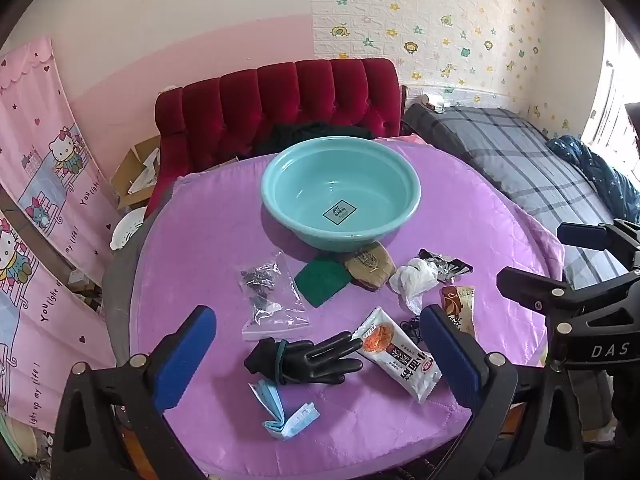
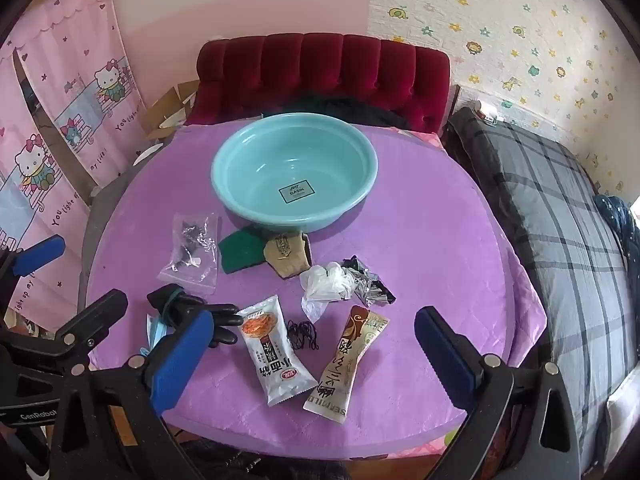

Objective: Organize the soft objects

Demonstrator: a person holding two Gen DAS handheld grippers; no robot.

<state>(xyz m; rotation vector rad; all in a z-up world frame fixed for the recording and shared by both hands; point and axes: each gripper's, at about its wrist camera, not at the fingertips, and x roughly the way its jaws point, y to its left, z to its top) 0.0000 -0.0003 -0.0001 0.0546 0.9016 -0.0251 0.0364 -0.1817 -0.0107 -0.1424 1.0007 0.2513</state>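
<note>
An empty teal basin [image 1: 340, 192] [image 2: 294, 176] stands at the back of the purple-covered round table [image 1: 208, 232] [image 2: 420, 240]. In front of it lie a black rubber glove [image 1: 304, 358] [image 2: 200, 312], a folded blue face mask [image 1: 286, 414], a white snack packet [image 1: 398, 354] [image 2: 276, 350], a brown snack packet [image 2: 348, 364], a clear zip bag [image 1: 270, 296] [image 2: 192, 252], a green cloth [image 1: 322, 278] [image 2: 240, 250], a tan pouch [image 1: 370, 266] [image 2: 288, 256] and crumpled white plastic [image 1: 414, 280] [image 2: 326, 286]. My left gripper [image 1: 316, 356] is open above the glove. My right gripper [image 2: 316, 356] is open above the two packets.
A red tufted sofa [image 1: 280, 104] [image 2: 320, 72] stands behind the table. A bed with a plaid cover [image 1: 520, 168] [image 2: 560, 216] is on the right. Pink cartoon curtains [image 1: 44, 184] hang left. A crumpled dark wrapper [image 2: 370, 286] and a black cord [image 2: 302, 334] also lie on the table.
</note>
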